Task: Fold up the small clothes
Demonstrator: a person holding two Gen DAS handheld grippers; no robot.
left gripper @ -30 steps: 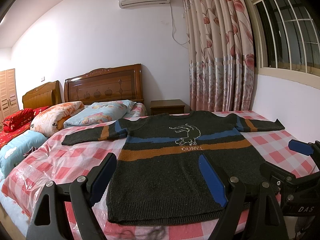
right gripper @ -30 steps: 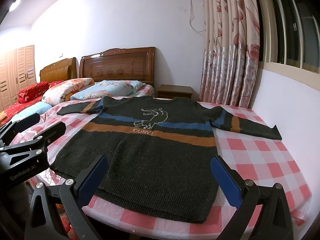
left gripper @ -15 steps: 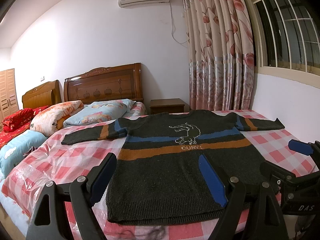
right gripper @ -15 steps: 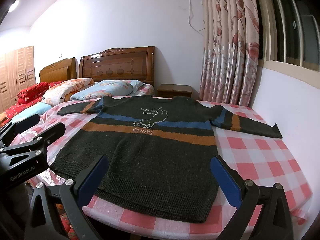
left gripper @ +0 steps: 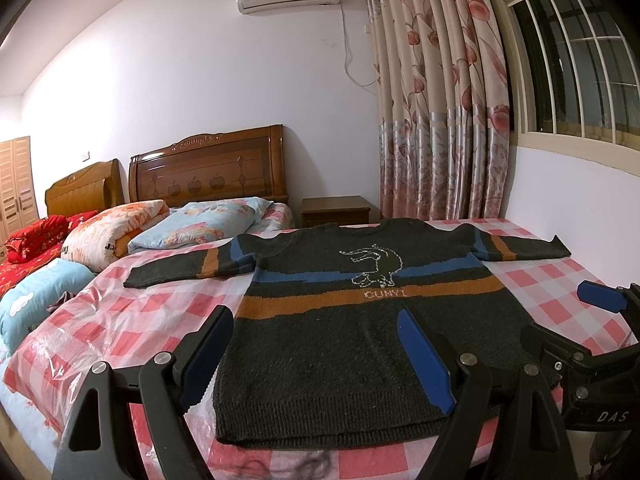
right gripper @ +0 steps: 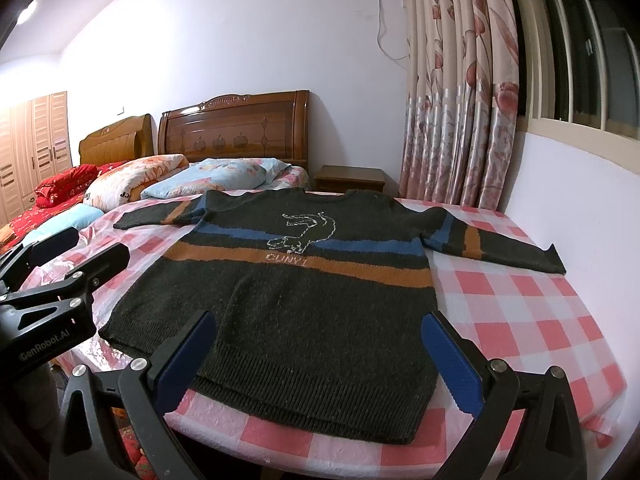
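Observation:
A dark grey knit sweater (left gripper: 340,344) with a blue and an orange stripe and a white animal outline lies flat, face up, sleeves spread, on a pink checked bed cover (left gripper: 132,320). It also shows in the right wrist view (right gripper: 304,304). My left gripper (left gripper: 316,344) is open and empty, held above the sweater's hem on its left side. My right gripper (right gripper: 320,348) is open and empty above the hem toward its right side. Each gripper shows in the other's view: the right gripper (left gripper: 592,332), the left gripper (right gripper: 68,256).
Pillows and folded quilts (left gripper: 120,228) lie at the bed's head by wooden headboards (left gripper: 208,172). A nightstand (left gripper: 336,210) and floral curtains (left gripper: 440,120) stand behind. A white wall (left gripper: 580,200) under a window borders the bed on the right.

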